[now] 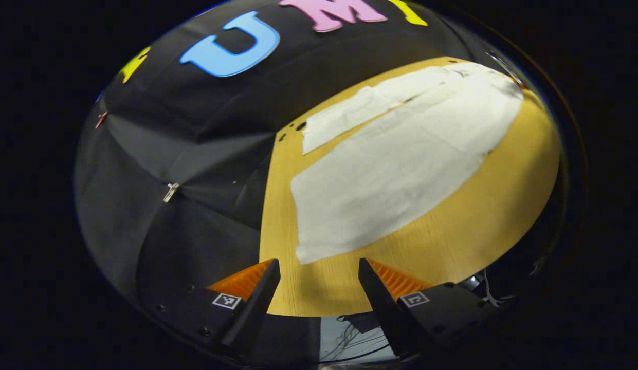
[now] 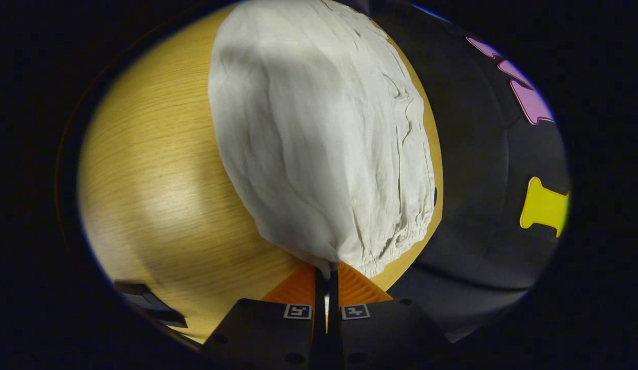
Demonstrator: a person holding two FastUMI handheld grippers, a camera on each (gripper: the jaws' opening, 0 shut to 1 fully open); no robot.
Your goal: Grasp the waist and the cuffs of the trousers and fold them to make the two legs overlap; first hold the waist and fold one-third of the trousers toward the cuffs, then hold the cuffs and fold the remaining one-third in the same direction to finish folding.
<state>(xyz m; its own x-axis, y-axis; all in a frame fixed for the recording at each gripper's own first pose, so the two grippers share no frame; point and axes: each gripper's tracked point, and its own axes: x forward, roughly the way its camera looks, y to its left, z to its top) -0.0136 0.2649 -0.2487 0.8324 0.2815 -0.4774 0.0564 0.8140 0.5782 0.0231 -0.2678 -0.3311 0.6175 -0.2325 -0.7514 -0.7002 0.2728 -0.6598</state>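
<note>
now right hand-held gripper [image 2: 326, 277] pinches trousers [image 2: 319, 133] waist, left [image 1: 319, 272] wide open.

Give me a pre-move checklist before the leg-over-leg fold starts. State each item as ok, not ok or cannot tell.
1. Right gripper shut on the gathered waist edge of the white cloth trousers: ok; its fingers meet with fabric pinched between them.
2. Left gripper holding a cuff: not ok; its fingers stand apart over the bare light wooden table, short of the nearest cuff.
3. Trousers spread flat, both legs apart: ok in the left gripper view.
4. Nearest cuff lies ahead of the left gripper, in line with its gap: ok.
5. Grip holds both fabric layers at the waist: cannot tell.
</note>
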